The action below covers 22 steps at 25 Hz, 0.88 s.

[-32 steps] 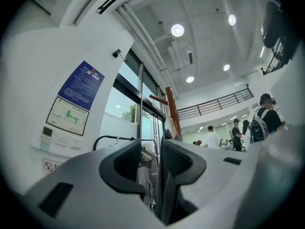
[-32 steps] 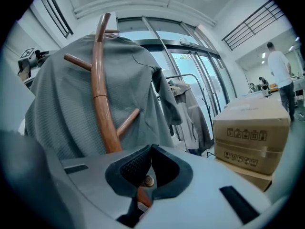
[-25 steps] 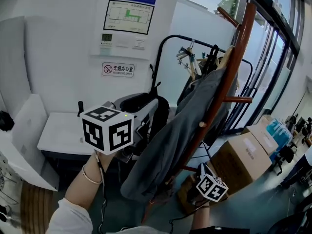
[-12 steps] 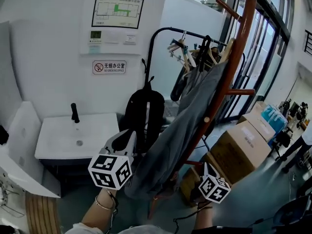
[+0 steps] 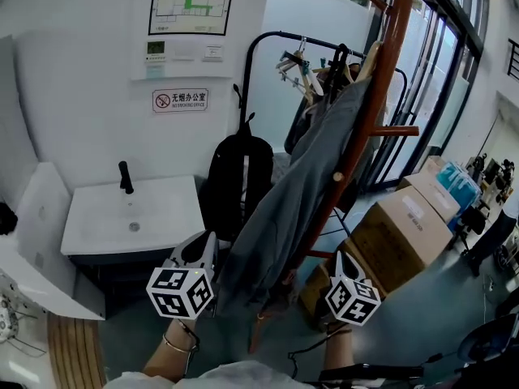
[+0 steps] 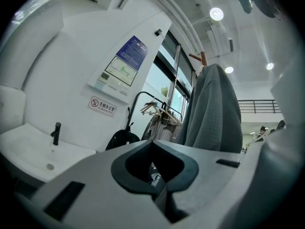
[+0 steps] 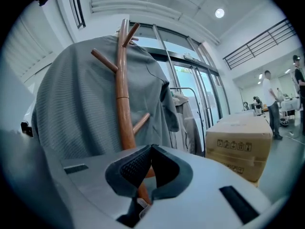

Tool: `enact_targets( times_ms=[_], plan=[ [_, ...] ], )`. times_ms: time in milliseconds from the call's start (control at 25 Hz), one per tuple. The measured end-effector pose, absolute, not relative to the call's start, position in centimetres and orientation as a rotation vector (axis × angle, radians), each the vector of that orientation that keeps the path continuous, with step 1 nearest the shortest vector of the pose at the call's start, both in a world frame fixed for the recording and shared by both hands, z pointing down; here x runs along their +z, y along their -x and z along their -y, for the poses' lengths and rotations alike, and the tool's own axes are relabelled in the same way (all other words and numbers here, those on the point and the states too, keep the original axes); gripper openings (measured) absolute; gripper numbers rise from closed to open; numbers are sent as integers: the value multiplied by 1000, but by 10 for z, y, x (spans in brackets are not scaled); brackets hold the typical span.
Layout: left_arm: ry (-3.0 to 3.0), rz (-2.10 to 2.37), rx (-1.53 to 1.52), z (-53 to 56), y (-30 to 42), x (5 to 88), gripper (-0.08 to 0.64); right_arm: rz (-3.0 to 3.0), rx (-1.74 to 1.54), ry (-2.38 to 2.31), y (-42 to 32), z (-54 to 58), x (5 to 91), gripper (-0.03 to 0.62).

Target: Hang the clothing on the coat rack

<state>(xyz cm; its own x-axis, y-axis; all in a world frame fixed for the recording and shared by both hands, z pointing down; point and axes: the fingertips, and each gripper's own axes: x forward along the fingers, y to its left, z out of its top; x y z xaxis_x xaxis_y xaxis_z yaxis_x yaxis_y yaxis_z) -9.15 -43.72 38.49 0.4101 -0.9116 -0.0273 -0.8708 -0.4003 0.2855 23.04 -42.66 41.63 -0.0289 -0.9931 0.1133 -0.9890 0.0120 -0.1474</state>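
- Already the long grey knitted garment (image 5: 284, 209) hangs on the tall reddish-brown wooden coat rack (image 5: 369, 112). It drapes from the upper pegs down the wall side of the pole, with its hem low near the rack's foot.
- The left gripper (image 5: 203, 243) sits low on the wall side of the rack, just beside the garment's lower part; contact cannot be told. Its jaws have just been closing and now meet, with no cloth or anything else between them.
- The right gripper (image 5: 340, 259) is low on the opposite side of the rack, near its foot. Its jaws are also together and empty, and the pole and the grey cloth show beyond them, apart from the tips.
- Since neither tool holds fabric and the rack carries the garment's weight, the hanging itself looks done.
- What is left is probably only checking the drape. The cloth falls mostly to one side of the pole, so it may need straightening if it is not to slip.
- A black backpack (image 5: 239, 181) stands behind the rack toward the wall, and a brown cardboard box (image 5: 401, 237) lies beyond the rack on its far side.
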Motion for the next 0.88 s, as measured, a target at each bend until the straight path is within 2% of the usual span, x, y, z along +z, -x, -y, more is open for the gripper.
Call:
enact_targets(
  times_ms=[440, 880],
  plan=[
    [-2317, 1759, -215, 390, 73, 405, 8, -2341, -269, 2041, -247, 404, 409, 23],
    [-2333, 1716, -215, 357, 26, 403, 8, -2436, -295, 2000, -248, 377, 416, 21]
  ],
)
